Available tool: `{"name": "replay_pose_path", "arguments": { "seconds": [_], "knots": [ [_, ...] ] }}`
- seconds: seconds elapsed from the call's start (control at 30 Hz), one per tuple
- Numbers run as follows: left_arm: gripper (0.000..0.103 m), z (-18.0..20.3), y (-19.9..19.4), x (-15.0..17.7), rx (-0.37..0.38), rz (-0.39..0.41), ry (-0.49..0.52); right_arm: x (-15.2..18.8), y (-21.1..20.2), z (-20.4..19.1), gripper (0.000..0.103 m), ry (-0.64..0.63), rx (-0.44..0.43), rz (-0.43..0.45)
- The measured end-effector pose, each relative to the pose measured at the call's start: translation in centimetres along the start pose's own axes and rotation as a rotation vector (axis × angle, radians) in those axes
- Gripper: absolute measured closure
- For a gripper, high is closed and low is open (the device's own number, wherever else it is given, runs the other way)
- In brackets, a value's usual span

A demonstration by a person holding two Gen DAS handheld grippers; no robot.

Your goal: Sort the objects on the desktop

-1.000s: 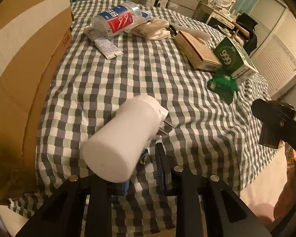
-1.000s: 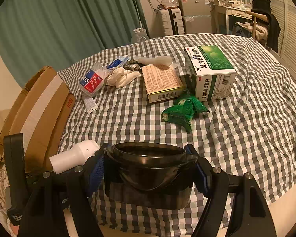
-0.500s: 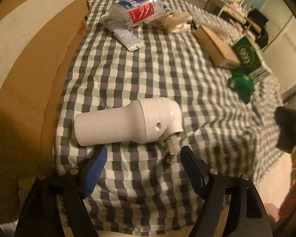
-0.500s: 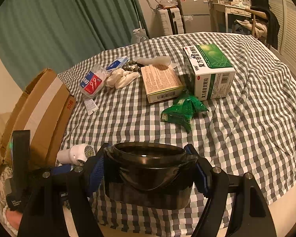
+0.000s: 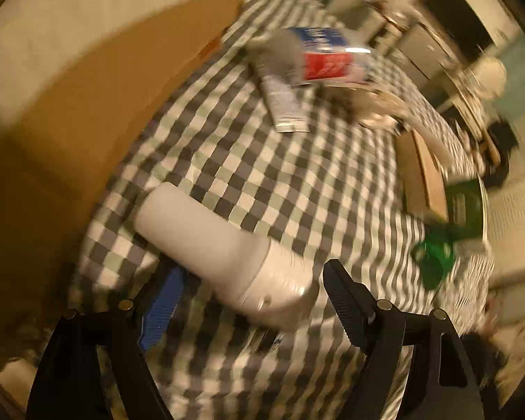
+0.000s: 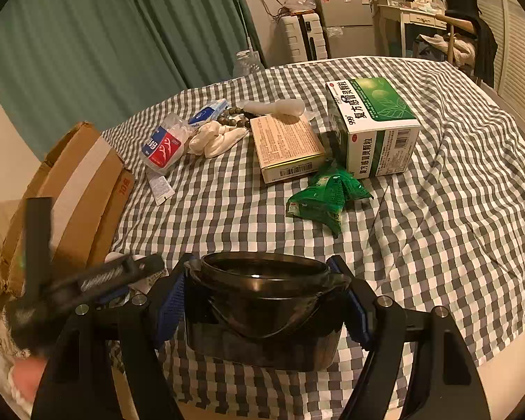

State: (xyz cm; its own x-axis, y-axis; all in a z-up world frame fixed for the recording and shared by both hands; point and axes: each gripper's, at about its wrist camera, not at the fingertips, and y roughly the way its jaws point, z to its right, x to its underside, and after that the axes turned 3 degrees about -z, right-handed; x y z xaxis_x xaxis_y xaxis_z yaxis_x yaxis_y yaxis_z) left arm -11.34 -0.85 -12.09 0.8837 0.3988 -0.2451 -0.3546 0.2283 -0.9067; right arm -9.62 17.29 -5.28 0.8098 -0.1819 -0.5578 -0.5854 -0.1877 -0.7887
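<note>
A white plastic bottle (image 5: 224, 245) lies on its side on the checked tablecloth (image 5: 297, 189), near the table's left front edge. My left gripper (image 5: 252, 297) is open, its jaws wide on either side of the bottle's cap end; this view is blurred. My right gripper (image 6: 262, 301) is shut on a black plastic tub (image 6: 262, 308) and holds it at the front edge of the table. The left gripper shows blurred in the right wrist view (image 6: 87, 280), left of the tub.
A brown cardboard box (image 6: 73, 189) stands at the table's left edge. Further back lie a floss-pick bag (image 6: 164, 145), a sachet (image 6: 161, 185), a white cloth (image 6: 217, 140), a tan box (image 6: 287, 147), a green-and-white medicine box (image 6: 374, 126) and green packets (image 6: 329, 196).
My left gripper let go of the white bottle, which now lies on the cloth, and it has swung round with its jaws open. My right gripper keeps hold of the black tub, still.
</note>
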Motion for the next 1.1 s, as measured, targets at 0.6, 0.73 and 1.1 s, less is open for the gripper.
{"name": "replay_pose_path", "arguments": {
  "seconds": [0.6,0.73,1.1],
  "knots": [
    [0.058,2.3,-3.9,1.3,0.097,0.084,0.215,0.1,-1.1,-0.9,0.028,-0.061,0.03,0.028],
    [0.058,3.4,-6.8,1.5,0.127,0.137,0.28,-0.3,-3.1,-2.5,0.028,-0.09,0.035,0.062],
    [0.058,2.1,-20.4,-5.9,0.16,0.359,0.31,-5.7,-8.3,-12.7,0.028,-0.174,-0.209,0.157]
  ]
}}
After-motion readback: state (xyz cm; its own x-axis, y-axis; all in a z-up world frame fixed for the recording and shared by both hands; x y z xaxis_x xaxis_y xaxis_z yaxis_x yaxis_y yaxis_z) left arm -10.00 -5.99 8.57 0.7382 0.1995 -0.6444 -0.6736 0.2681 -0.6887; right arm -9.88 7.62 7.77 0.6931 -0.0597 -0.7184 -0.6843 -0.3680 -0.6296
